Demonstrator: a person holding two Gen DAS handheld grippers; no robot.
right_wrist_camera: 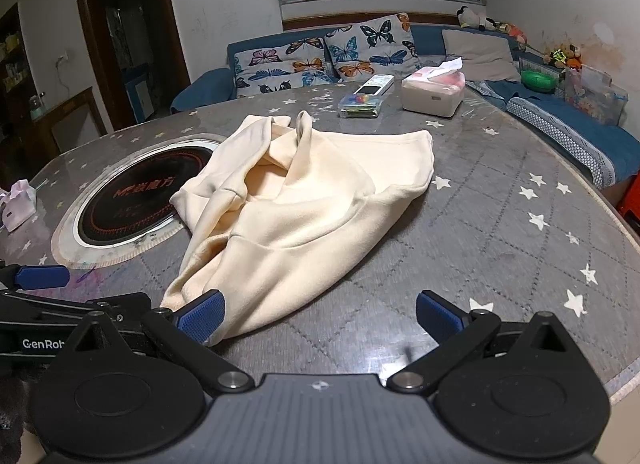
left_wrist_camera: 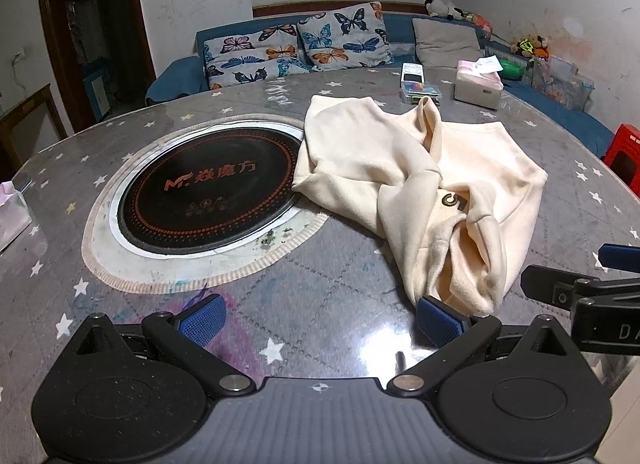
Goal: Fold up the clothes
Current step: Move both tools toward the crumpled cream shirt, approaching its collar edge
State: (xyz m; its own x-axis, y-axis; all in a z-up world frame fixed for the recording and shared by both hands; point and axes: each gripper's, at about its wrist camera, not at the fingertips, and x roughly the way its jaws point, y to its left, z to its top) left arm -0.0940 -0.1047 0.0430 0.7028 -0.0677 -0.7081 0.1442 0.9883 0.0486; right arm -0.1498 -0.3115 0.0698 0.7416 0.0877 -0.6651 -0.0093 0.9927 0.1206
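A cream sweatshirt (left_wrist_camera: 420, 179) lies crumpled on the grey star-patterned table (left_wrist_camera: 320, 296), right of the round cooktop. It also shows in the right wrist view (right_wrist_camera: 304, 207). My left gripper (left_wrist_camera: 320, 324) is open and empty, its right pad just touching or beside the garment's near corner. My right gripper (right_wrist_camera: 320, 320) is open and empty, its left pad at the garment's near hem. The right gripper shows at the right edge of the left wrist view (left_wrist_camera: 592, 292); the left gripper shows at the left edge of the right wrist view (right_wrist_camera: 40, 280).
A black induction cooktop (left_wrist_camera: 204, 187) is set into the table. A tissue box (left_wrist_camera: 478, 85), a remote (left_wrist_camera: 412, 73) and a small clear box (left_wrist_camera: 424, 93) stand at the far edge. A pink bag (left_wrist_camera: 12, 211) sits at left. A sofa with butterfly cushions (left_wrist_camera: 296, 43) is behind.
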